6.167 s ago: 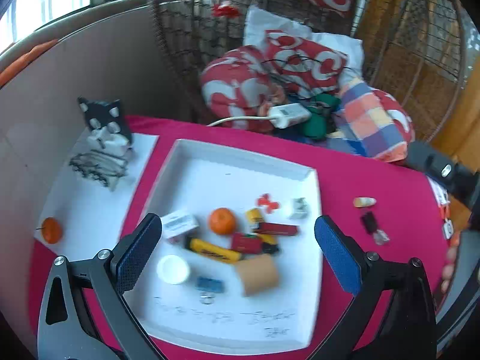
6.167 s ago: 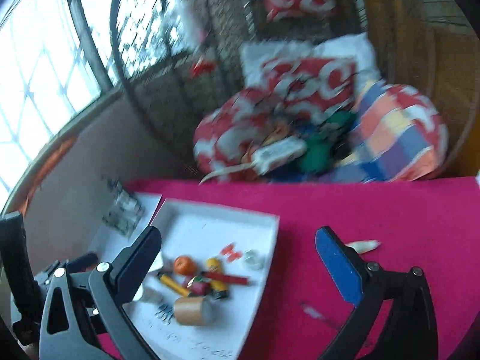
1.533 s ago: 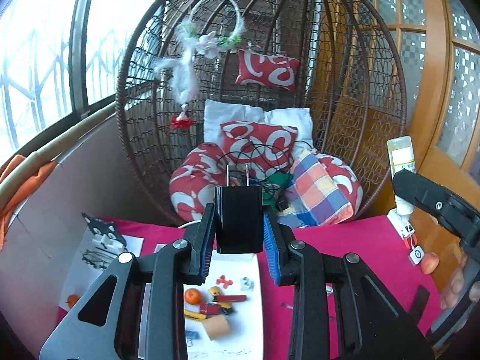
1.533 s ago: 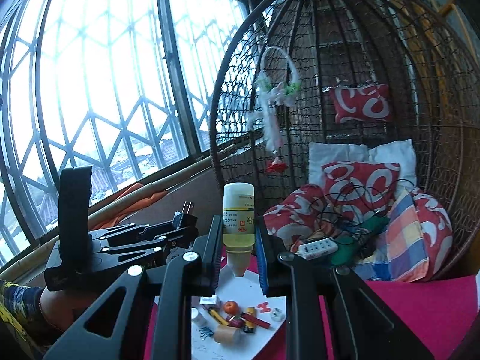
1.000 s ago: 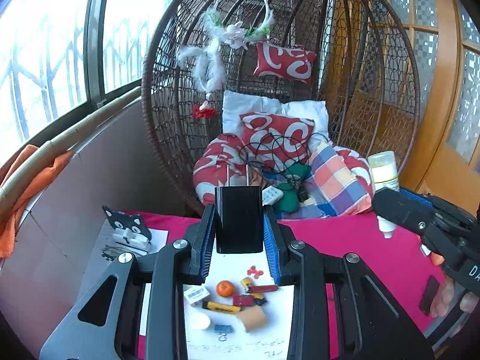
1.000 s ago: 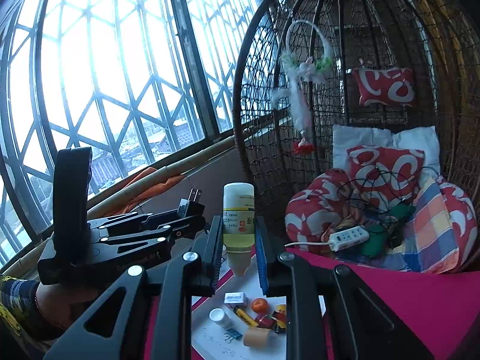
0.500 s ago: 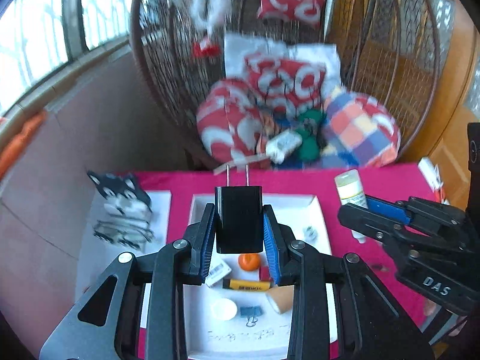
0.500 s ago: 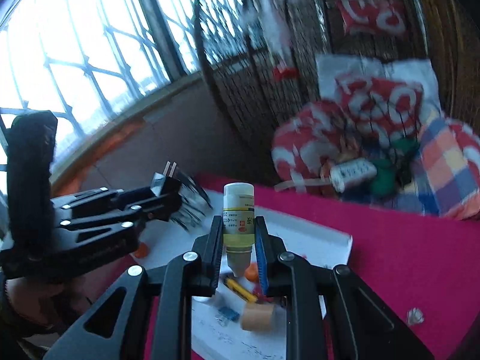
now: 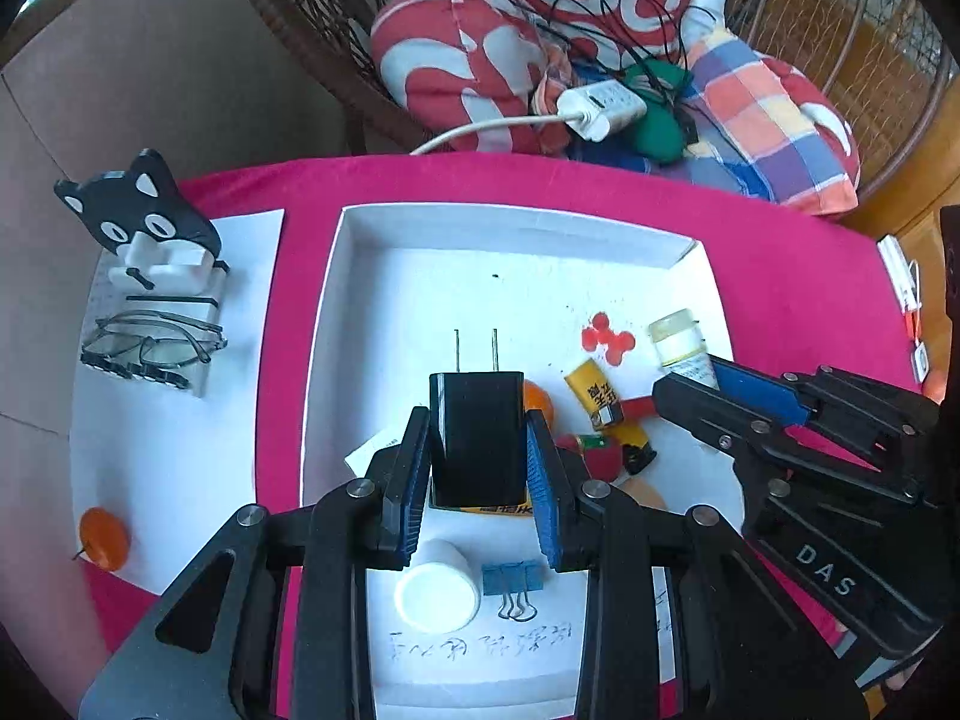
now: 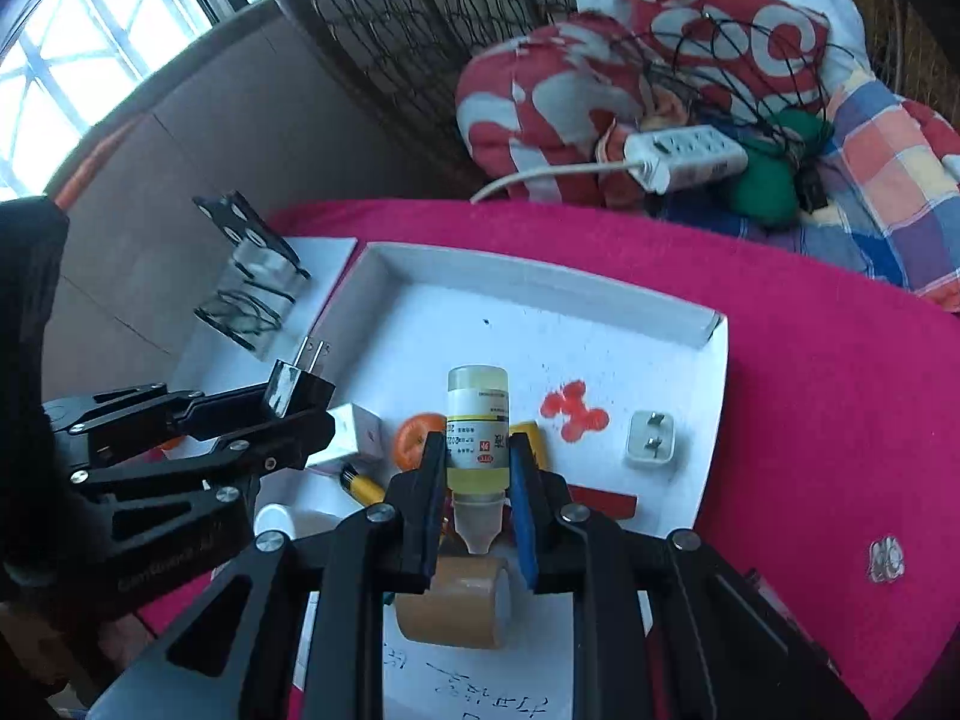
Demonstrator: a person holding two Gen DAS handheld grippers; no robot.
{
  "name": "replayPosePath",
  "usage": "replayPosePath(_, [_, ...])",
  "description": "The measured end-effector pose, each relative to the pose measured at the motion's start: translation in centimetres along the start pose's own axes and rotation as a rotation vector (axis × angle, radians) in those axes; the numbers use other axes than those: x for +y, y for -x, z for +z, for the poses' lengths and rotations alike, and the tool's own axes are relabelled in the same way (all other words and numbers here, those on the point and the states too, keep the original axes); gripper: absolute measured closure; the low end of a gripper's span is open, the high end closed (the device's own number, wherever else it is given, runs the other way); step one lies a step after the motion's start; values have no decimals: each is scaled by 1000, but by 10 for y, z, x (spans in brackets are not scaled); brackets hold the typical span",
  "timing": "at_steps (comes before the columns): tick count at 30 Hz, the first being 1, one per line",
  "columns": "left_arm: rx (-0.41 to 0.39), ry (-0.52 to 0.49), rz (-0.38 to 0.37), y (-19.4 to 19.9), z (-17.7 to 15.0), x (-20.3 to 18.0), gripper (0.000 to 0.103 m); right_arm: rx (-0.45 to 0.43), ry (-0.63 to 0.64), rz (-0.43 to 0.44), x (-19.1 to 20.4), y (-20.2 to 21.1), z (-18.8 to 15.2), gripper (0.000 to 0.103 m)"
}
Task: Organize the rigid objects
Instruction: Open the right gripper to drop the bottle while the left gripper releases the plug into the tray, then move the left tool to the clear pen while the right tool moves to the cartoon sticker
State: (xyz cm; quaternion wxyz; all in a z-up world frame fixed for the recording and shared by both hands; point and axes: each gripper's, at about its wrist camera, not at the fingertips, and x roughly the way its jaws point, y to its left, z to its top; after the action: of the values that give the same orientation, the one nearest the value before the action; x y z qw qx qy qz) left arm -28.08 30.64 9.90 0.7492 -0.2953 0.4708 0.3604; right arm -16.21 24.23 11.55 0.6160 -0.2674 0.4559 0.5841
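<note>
Presently, a black charger (image 9: 477,438) is clamped, prongs forward, between the pads of the left tool (image 9: 478,468) above the white tray (image 9: 516,228) on the pink counter (image 9: 798,294). A small dropper bottle (image 10: 478,438) is gripped in the narrowly closed right tool (image 10: 478,504), over the same tray.

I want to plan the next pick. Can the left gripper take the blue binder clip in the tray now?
Probably not yet. The left gripper is shut on the black charger, so its jaws are full. The blue binder clip lies uncovered in the white tray just below the fingers, so nothing else blocks it.
</note>
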Motion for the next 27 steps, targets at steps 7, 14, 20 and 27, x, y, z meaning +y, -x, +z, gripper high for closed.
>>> replayPosePath(7, [-37,6,12,8,-1,0,46,-3,46,-27,8,-1,0,83])
replayPosePath(14, [-109,115,86,26,-2,25,15,-75,17,-62,-2,14,-1,0])
replayPosePath(20, [-163,145,80,45,-9,17,15,-130,-5,-43,-5,36,-7,0])
replayPosePath(27, [-191,51,43,56,-18,-32,15,-211,-21,-59,-33,86,-23,0])
